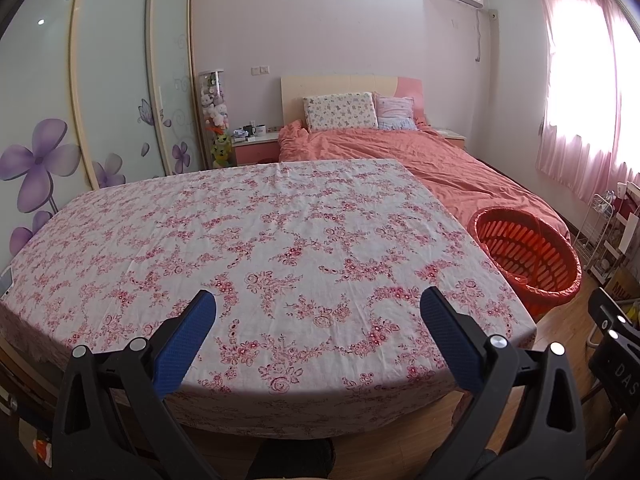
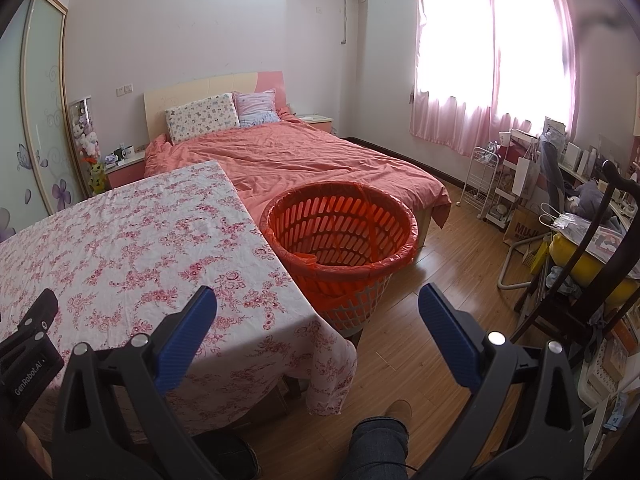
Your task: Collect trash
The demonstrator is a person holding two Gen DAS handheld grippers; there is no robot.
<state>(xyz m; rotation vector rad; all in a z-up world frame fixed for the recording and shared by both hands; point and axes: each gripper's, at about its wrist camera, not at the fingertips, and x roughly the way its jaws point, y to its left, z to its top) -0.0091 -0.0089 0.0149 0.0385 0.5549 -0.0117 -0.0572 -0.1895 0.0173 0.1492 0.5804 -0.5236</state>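
A round basket lined with an orange bag stands on the floor at the table's right side, also seen in the left wrist view as the basket. The table wears a pink floral cloth with no loose item on it. My left gripper hovers open over the table's near edge, nothing between its blue fingers. My right gripper is open too, above the table's right corner and the floor, just short of the basket. No trash shows in either view.
A bed with a coral cover lies behind table and basket. A wardrobe lines the left wall. A dark chair, a white rack and clutter fill the right side. A person's leg stands on the wooden floor.
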